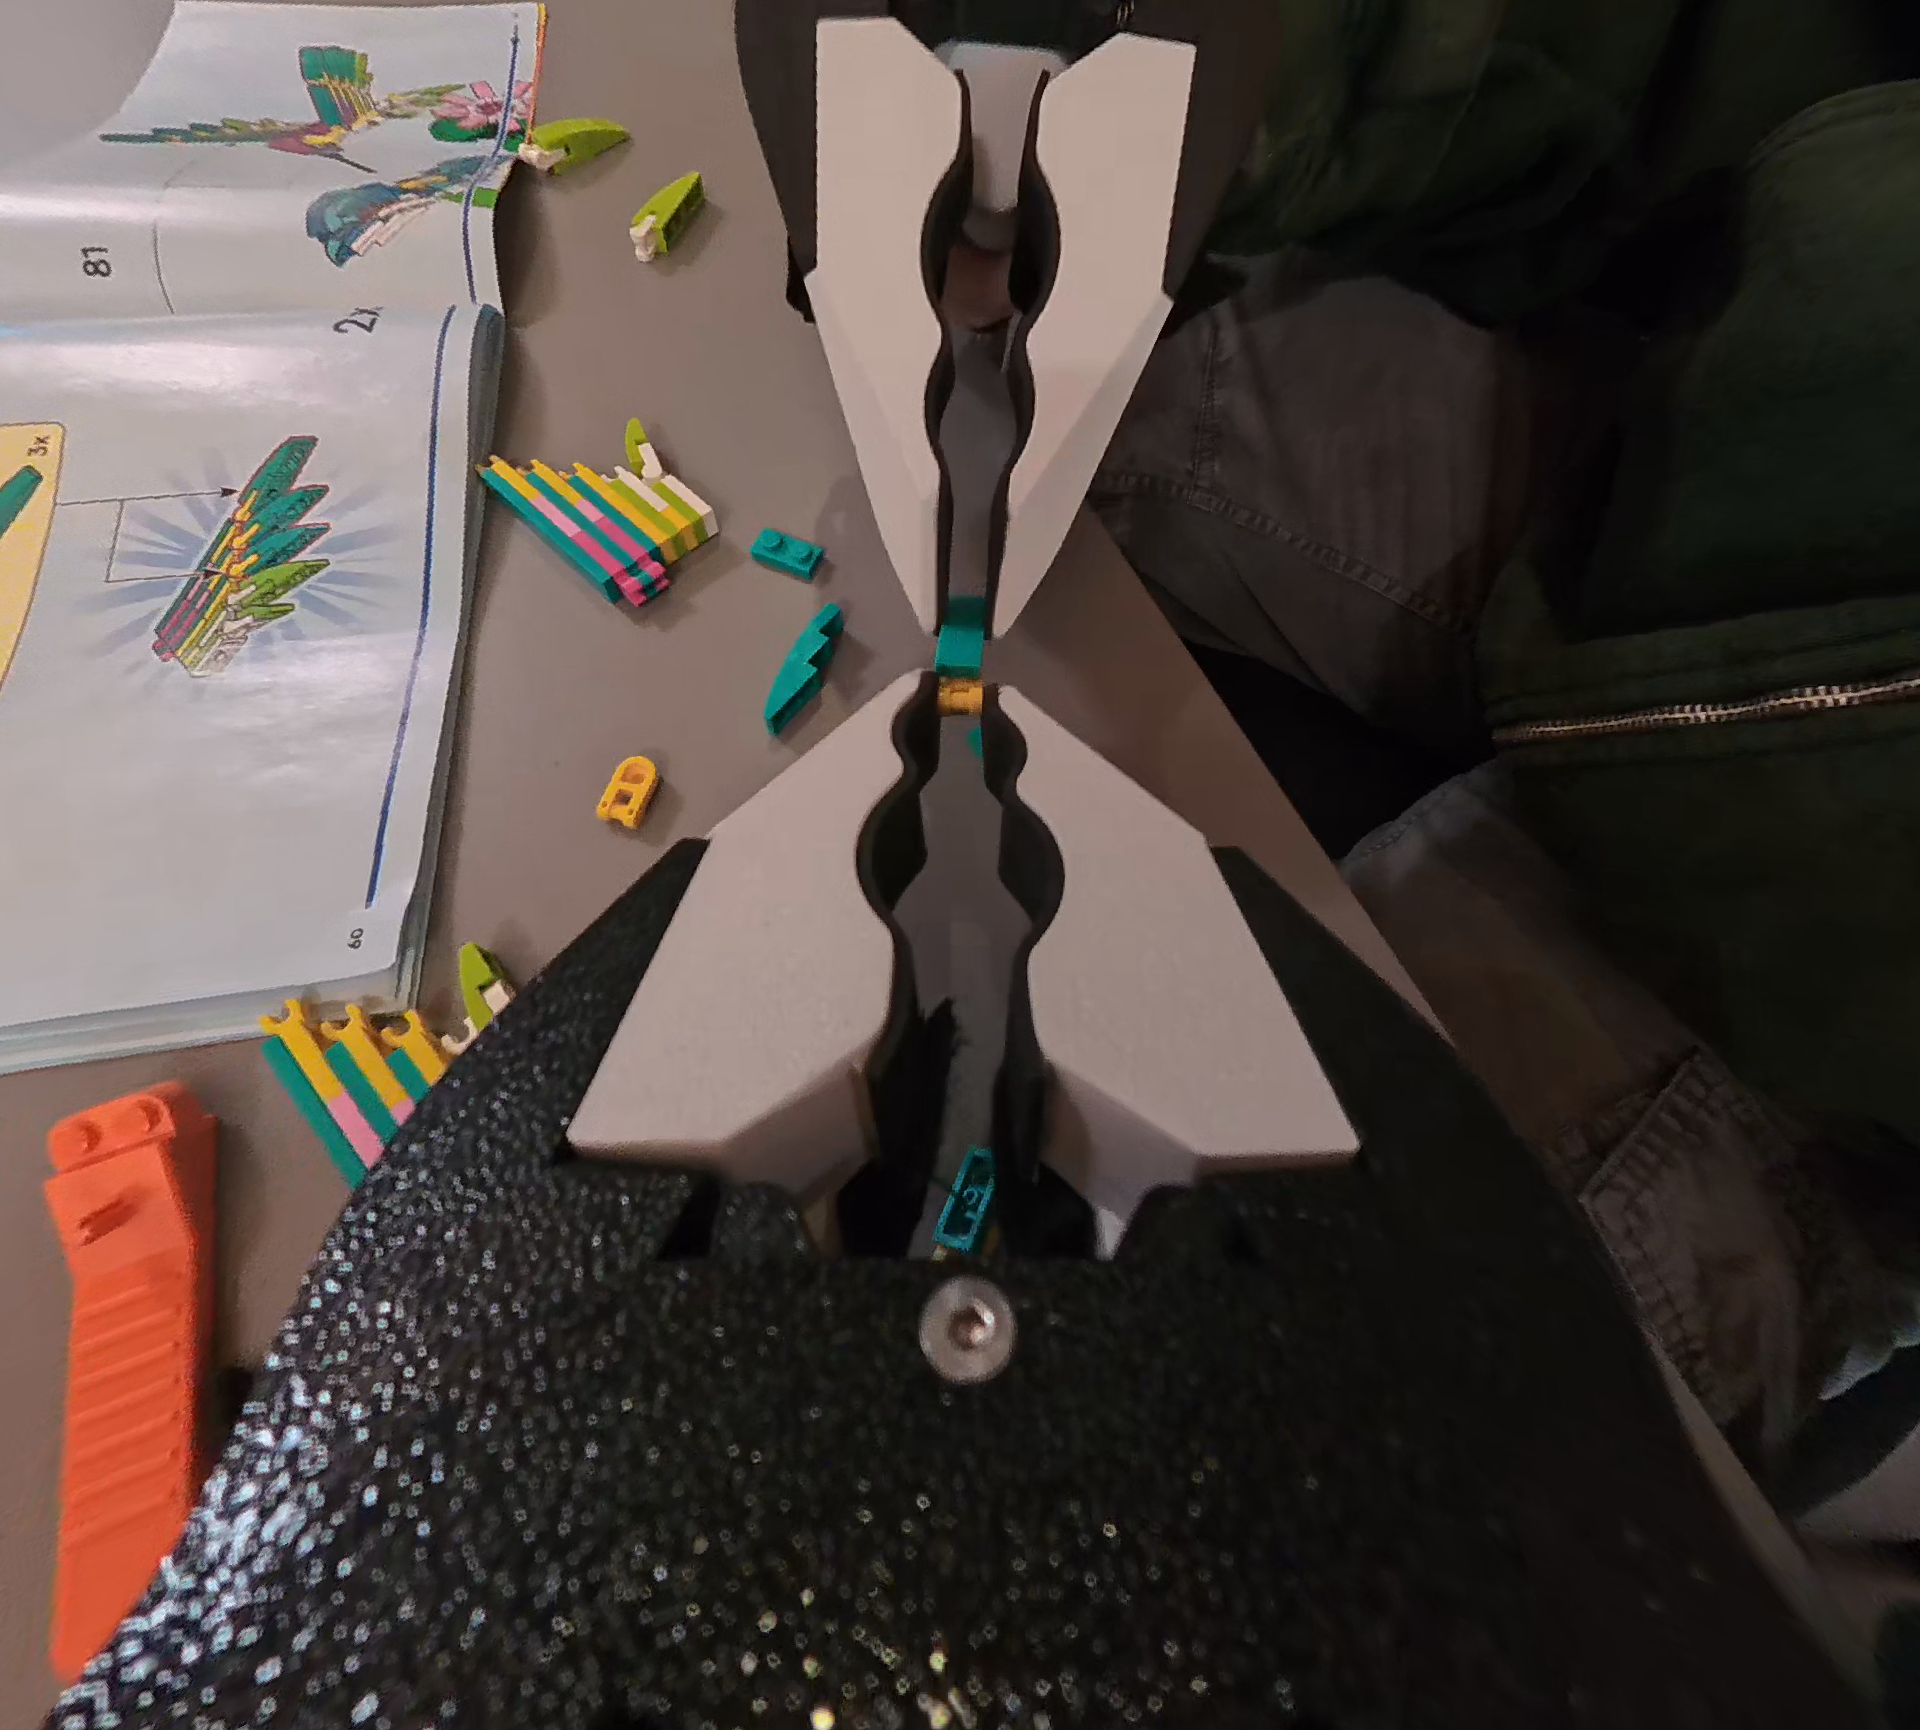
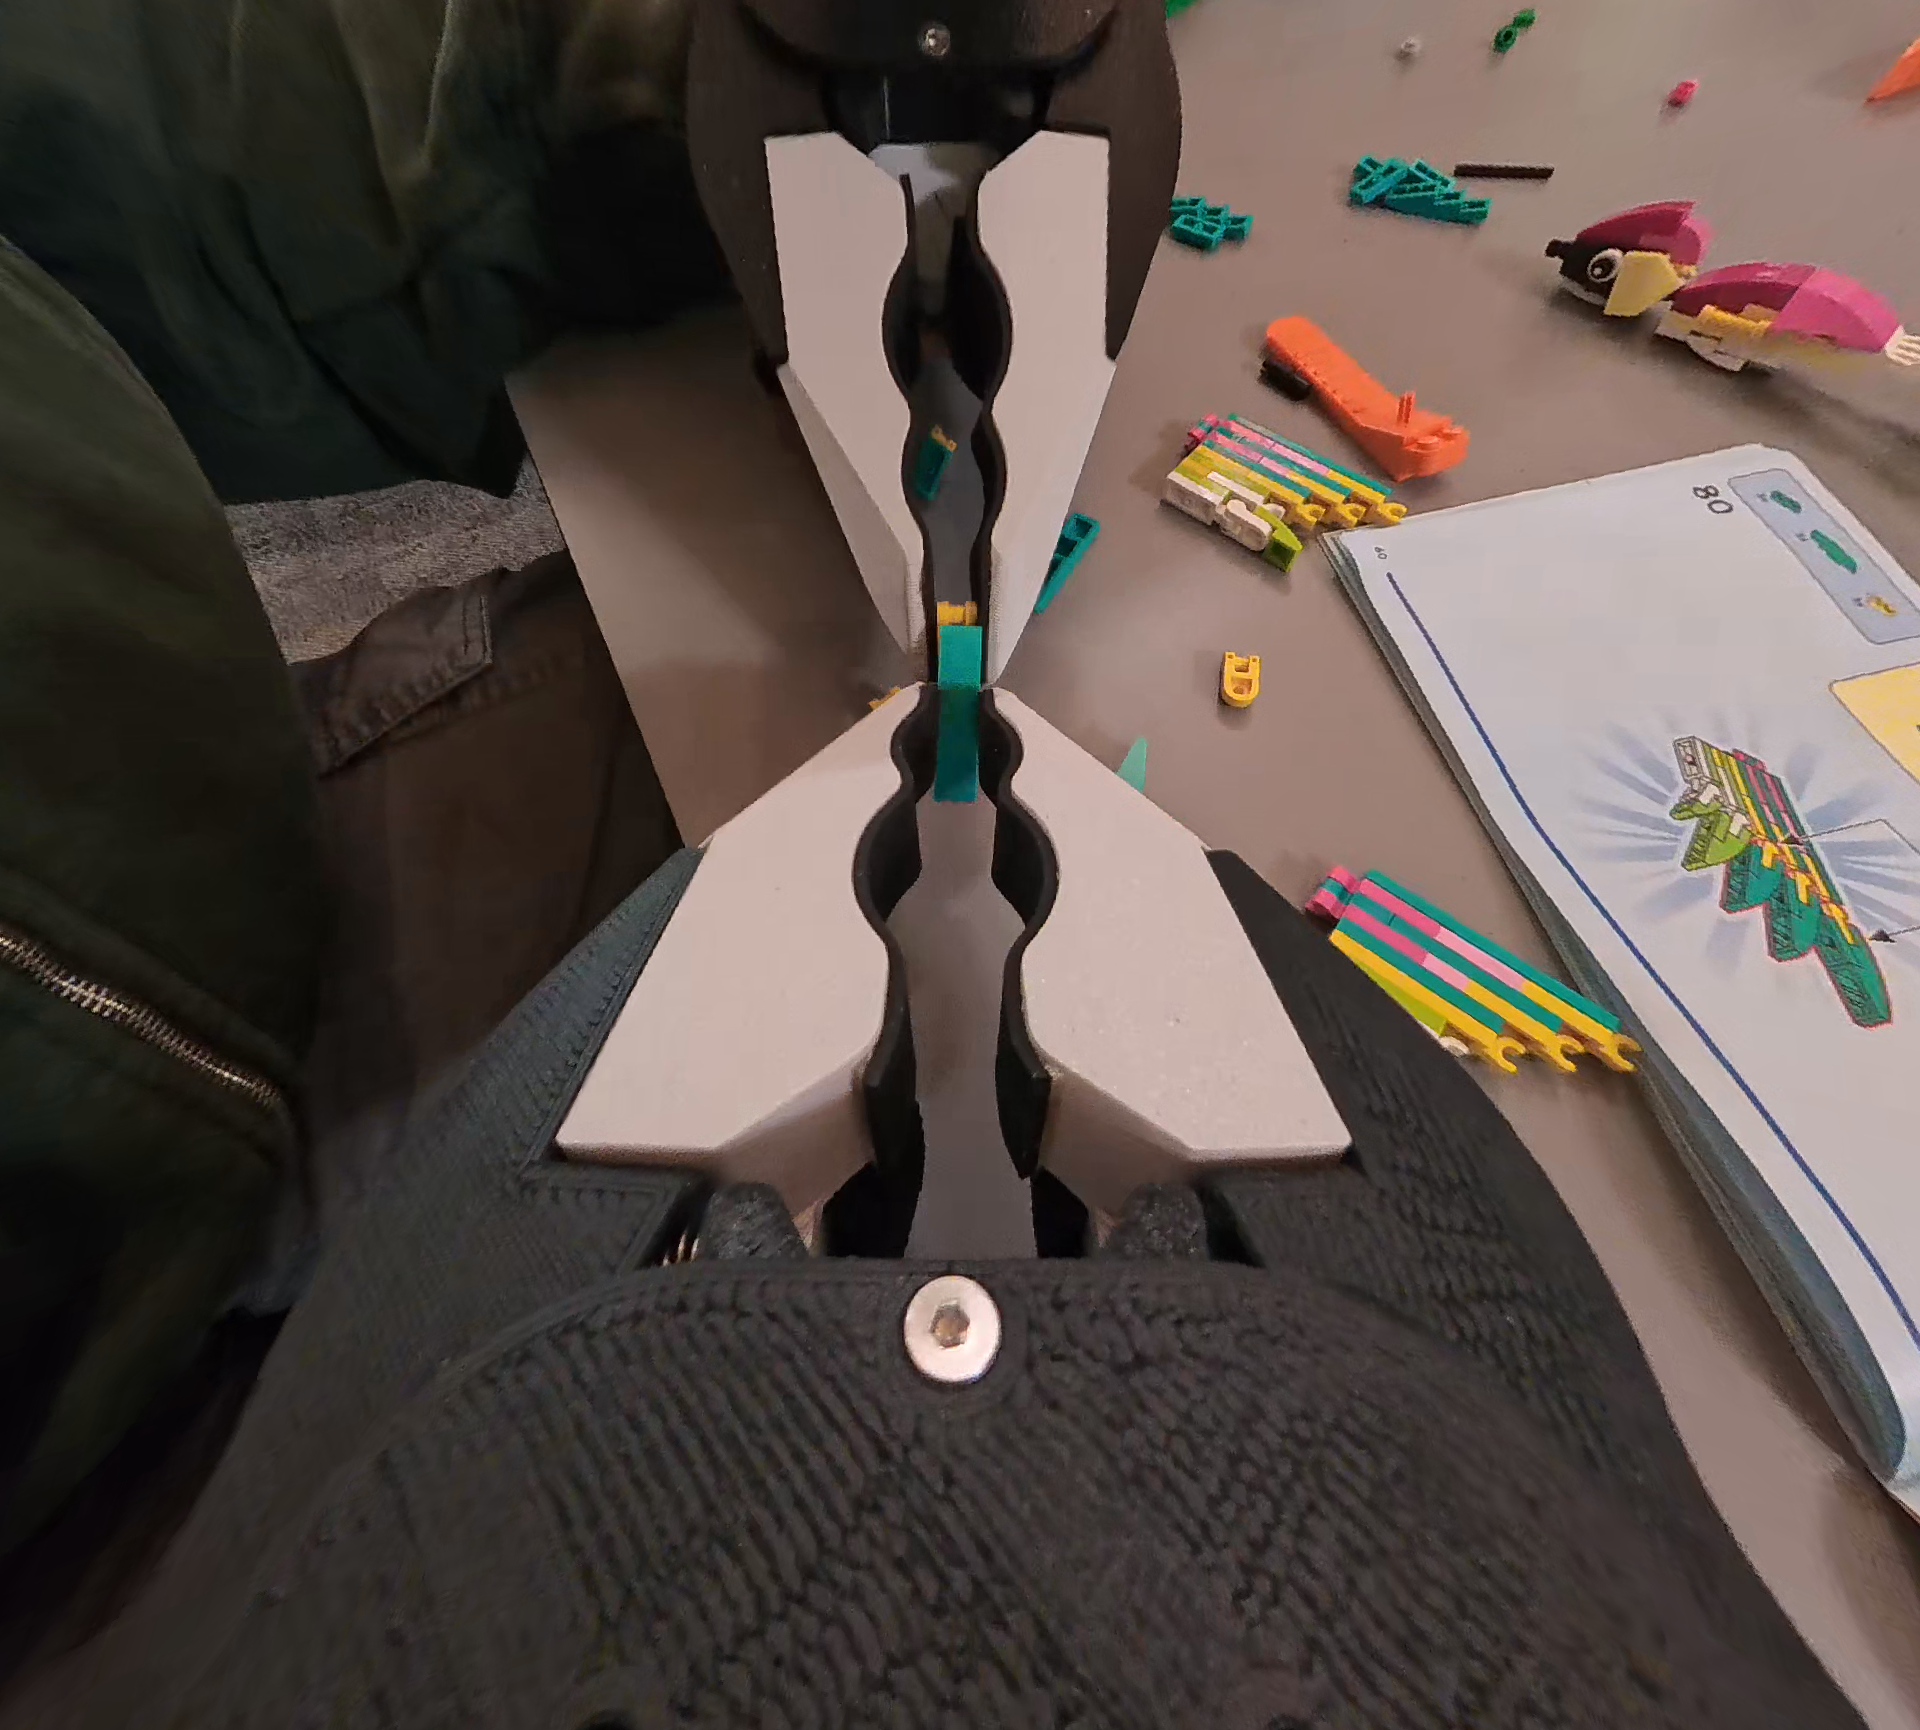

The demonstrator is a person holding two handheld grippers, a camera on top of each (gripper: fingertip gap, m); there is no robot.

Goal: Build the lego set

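Note:
My two grippers meet tip to tip above the table's near edge. My left gripper [image 1: 961,700] is shut on a small yellow clip piece [image 1: 961,695]. My right gripper [image 2: 956,695] is shut on a teal piece [image 2: 956,730]. In the left wrist view the right gripper [image 1: 963,631] comes in from the top with the teal piece [image 1: 961,636] touching the yellow one. In the right wrist view the left gripper [image 2: 956,636] comes in from the top with the yellow piece [image 2: 956,613]. Another teal piece [image 1: 968,1200] shows deep in the gap between the left fingers.
An open instruction booklet [image 1: 208,641] lies on the grey table [image 1: 582,724]. Two striped wing assemblies [image 1: 613,527] [image 1: 343,1088], loose teal pieces [image 1: 800,667], a yellow clip [image 1: 627,789] and an orange brick separator [image 1: 125,1368] lie around it. A pink bird model [image 2: 1745,298] stands farther off. A person's green jacket [image 1: 1558,226] is beside the table's edge. My left and right fingertips are right by each other. Both grippers' tips are roughly 15 centimetres from the orange brick separator [image 1: 125,1368]. Seen from the right wrist view [image 2: 1349,381] as well.

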